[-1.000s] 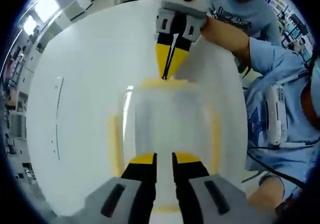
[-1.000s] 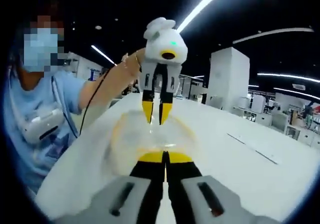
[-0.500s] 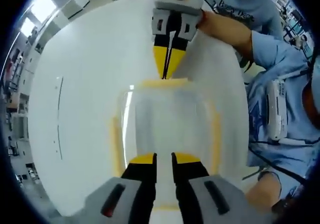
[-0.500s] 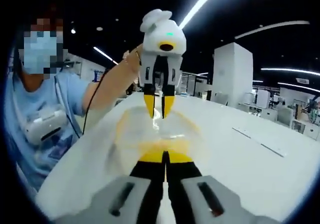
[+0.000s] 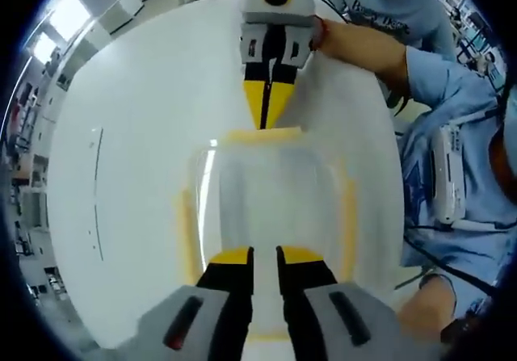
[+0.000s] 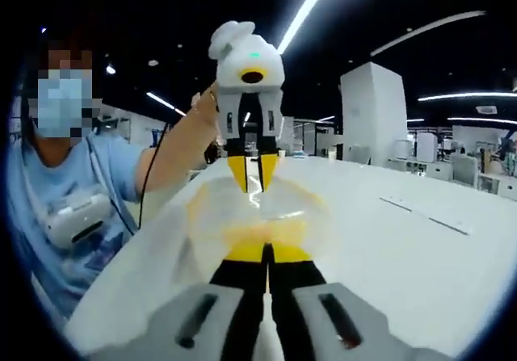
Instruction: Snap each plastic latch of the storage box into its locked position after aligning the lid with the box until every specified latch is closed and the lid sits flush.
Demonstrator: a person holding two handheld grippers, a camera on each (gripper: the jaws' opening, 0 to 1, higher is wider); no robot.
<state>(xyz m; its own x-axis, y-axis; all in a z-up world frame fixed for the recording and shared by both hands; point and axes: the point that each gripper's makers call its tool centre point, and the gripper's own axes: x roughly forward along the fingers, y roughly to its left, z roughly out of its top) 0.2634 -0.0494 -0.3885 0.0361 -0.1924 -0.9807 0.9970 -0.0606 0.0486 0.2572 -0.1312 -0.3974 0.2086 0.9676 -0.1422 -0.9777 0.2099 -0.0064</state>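
On the white table point(image 5: 121, 175) between our two grippers sits the storage box point(image 5: 271, 207), clear-walled with its lid point(image 5: 275, 183) on top and yellow latches along the edges. We come at it from opposite ends, so its long axis runs from one gripper to the other.

From the left gripper view, our left gripper point(image 5: 264, 256) rests low over the near end with its jaws a little apart and nothing between them. The near latch lies under or just beyond these tips, and we cannot tell whether they touch it. The far latch point(image 5: 265, 135) shows as a yellow strip at the box's opposite end, with the side latches point(image 5: 346, 216) running down the long edges.

Our right gripper point(image 5: 262, 121) points its closed tips straight down at that far latch, touching or just above it; from the right gripper view its jaws point(image 6: 266, 252) are pressed together, empty, right at the yellow latch point(image 6: 257, 236) on its side.

We judge the right gripper is the one placed to press: the latch lies directly beneath its tips, so the coming move is a push down against the box end while the left steadies the other end. The lid looks seated, though its clear plastic makes a flush fit hard to confirm
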